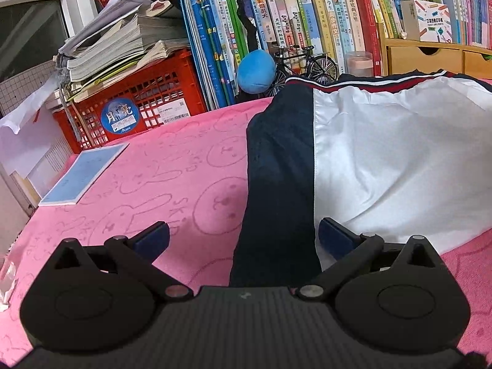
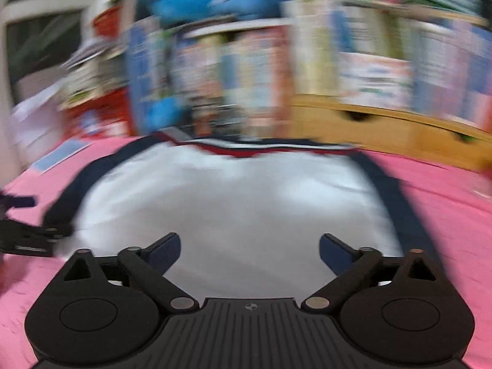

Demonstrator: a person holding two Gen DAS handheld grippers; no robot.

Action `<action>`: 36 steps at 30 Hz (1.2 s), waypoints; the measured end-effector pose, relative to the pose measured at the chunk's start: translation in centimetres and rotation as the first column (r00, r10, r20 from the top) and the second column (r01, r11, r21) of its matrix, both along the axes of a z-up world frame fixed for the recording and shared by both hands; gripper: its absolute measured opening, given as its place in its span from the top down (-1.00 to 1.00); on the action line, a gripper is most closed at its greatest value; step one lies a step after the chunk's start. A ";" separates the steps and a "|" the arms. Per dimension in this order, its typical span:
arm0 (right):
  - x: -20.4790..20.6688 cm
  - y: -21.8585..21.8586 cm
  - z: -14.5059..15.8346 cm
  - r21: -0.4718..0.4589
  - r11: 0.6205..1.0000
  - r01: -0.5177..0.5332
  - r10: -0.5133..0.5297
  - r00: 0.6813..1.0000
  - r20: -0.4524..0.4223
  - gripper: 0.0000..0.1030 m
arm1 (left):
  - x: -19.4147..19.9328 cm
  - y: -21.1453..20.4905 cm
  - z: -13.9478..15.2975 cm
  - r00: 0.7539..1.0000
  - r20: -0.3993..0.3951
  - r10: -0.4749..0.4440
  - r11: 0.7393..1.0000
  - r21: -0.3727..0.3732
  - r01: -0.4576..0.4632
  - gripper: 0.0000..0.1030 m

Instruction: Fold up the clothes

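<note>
The navy-and-white jacket [image 1: 384, 153] lies spread on the desk, which is covered by a pink bunny-print cloth [image 1: 172, 166]. Its white panel faces up, a navy sleeve or side panel runs along its left edge toward the near edge of the desk, and a red-and-white striped trim lies at its far end, toward the back edge. The right part of the garment is cut off by the frame in the left wrist view.

The left gripper [image 1: 244, 238] stands with its jaws spread wide over the near end of the navy strip. The fabric lies between and below the blue pads [image 1: 153, 240], which do not press on it. Whether the right pad touches the white panel cannot be told.

The right wrist view is heavily blurred. The right gripper [image 2: 249, 250] has its jaws spread apart above the near part of the white panel, pinching nothing. The left gripper shows at the left edge of this view as a dark smear.

Near the left edge of the desk lies a light blue booklet [image 1: 83, 173]. Along the back edge stand a red plastic crate [image 1: 135, 104] with stacked papers on top, a blue plush ball [image 1: 255, 72], a miniature bicycle [image 1: 304, 64] partly hidden by the jacket, and wooden drawers [image 1: 430, 57]. Rows of books [image 1: 323, 21] stand behind.
</note>
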State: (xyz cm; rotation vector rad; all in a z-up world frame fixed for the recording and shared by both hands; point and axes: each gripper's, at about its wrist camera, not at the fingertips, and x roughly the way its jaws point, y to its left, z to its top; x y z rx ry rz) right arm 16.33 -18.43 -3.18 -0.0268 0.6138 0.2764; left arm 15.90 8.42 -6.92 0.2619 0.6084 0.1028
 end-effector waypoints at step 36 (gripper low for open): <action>1.7 0.6 1.9 -0.186 0.972 0.142 -0.122 0.986 0.116 0.36 | 0.2 0.7 0.1 1.000 0.000 -0.011 0.999 -0.030 0.011 -1.00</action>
